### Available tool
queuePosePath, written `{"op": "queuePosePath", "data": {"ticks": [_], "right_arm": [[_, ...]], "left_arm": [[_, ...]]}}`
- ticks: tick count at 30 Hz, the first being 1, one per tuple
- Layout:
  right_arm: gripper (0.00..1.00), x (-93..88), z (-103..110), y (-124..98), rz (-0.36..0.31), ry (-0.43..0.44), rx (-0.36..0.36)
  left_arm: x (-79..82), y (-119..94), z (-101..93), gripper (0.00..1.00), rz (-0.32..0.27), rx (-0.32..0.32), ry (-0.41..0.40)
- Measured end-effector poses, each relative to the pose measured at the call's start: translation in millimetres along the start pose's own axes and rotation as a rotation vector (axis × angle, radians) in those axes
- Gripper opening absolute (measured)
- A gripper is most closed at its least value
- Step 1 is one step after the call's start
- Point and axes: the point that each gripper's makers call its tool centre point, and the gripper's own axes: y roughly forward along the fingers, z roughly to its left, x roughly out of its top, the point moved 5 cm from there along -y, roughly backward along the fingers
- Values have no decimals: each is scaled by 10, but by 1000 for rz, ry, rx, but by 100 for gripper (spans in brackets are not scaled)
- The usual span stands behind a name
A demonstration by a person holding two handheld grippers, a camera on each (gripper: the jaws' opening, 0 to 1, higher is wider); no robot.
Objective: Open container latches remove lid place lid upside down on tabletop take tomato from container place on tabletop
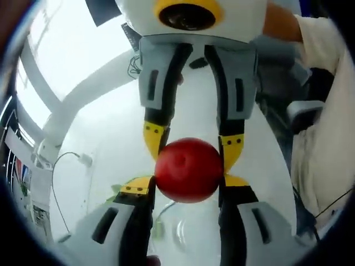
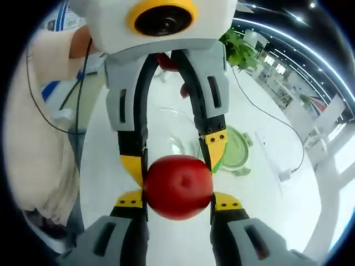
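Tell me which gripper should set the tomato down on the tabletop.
Probably right, narrowly. Both the right gripper and left gripper are closed on the tomato, but the right gripper view faces bare tabletop beside the green-rimmed lid.

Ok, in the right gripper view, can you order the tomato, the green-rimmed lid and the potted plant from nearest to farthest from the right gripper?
1. Tomato: between the right gripper's own jaws.
2. Green-rimmed lid: lying on the white tabletop beyond the tomato, toward the view's right.
3. Potted plant: far back, in the upper right of the view.
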Motion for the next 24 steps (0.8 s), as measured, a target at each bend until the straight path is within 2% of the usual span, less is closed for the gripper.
{"op": "queuePosePath", "data": {"ticks": [9,13,17,24], "right_arm": [[39,-404,30,-181,19,32,-14],[39,-608,9,-190,37,36,-9],[39,-780,-16,-162,53,49,-5],[39,-1077,-93,-105,61,58,-3]], "left_arm": [[308,341,-68,36,-9,-20,39],[370,515,-91,36,-18,-28,37],[426,723,-95,36,-2,-39,51],[464,1033,-10,36,21,-46,52]]}}
